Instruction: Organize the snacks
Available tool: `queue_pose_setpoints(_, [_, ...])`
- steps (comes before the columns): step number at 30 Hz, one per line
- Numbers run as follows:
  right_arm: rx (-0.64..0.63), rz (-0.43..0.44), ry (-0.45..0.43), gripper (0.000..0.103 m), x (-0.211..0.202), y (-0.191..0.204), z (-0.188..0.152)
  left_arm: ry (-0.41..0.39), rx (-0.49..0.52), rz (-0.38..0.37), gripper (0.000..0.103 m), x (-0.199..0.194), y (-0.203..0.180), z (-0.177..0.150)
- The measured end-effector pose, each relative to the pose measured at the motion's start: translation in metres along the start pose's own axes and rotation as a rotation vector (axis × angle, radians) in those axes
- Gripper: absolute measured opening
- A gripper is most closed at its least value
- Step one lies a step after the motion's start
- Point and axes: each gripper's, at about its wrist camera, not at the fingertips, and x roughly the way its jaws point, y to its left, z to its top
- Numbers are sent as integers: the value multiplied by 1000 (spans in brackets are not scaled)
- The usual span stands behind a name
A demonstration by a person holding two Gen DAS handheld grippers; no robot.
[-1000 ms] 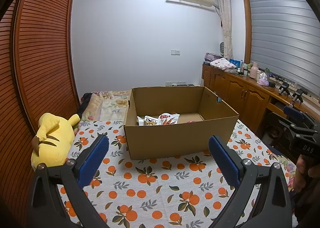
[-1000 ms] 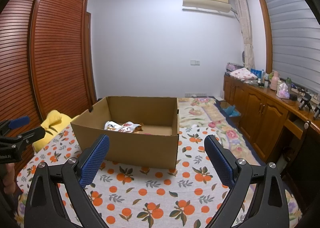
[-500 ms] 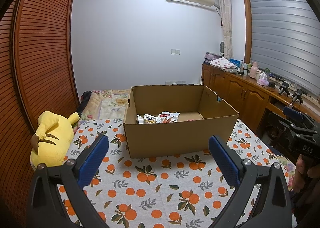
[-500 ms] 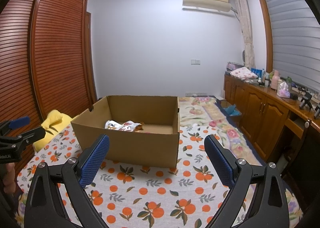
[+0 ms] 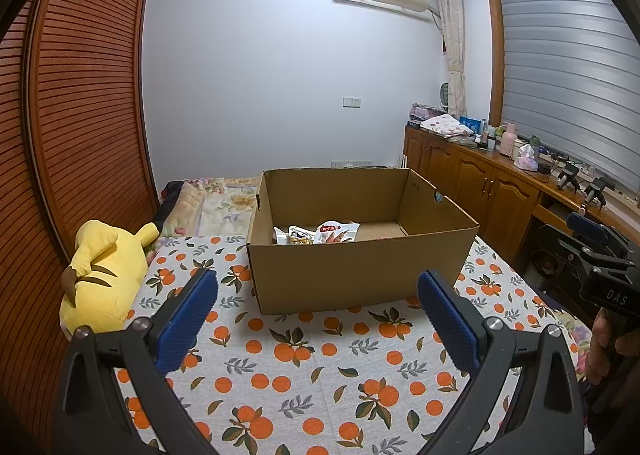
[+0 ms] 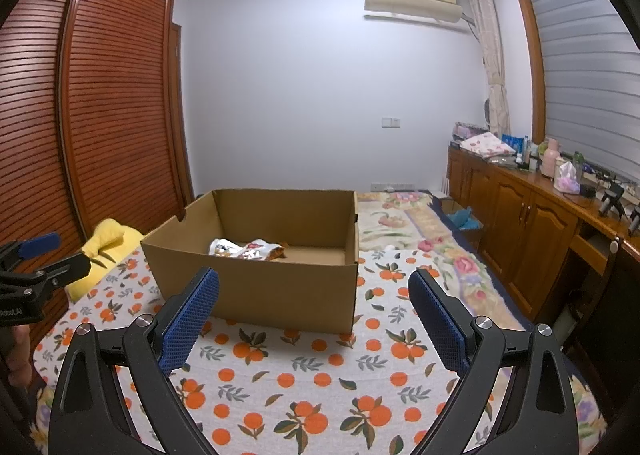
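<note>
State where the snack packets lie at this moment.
The snack packets lie inside the cardboard box on its floor toward its left side in both views; the box stands on the orange-print cloth.

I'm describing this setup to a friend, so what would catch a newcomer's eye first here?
An open cardboard box sits mid-bed on an orange-print sheet, with a few snack packets at its bottom. A yellow plush lies to its left by the slatted wardrobe. Both tools, left and right, hang open and empty in front.

I hold my left gripper and right gripper level, side by side, jaws spread wide, empty.
</note>
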Motion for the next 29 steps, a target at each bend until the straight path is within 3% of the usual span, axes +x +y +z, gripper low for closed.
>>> queue_pose_setpoints(29, [4, 0, 5, 97, 0, 0, -5, -2, 0, 2, 101, 2, -1, -3])
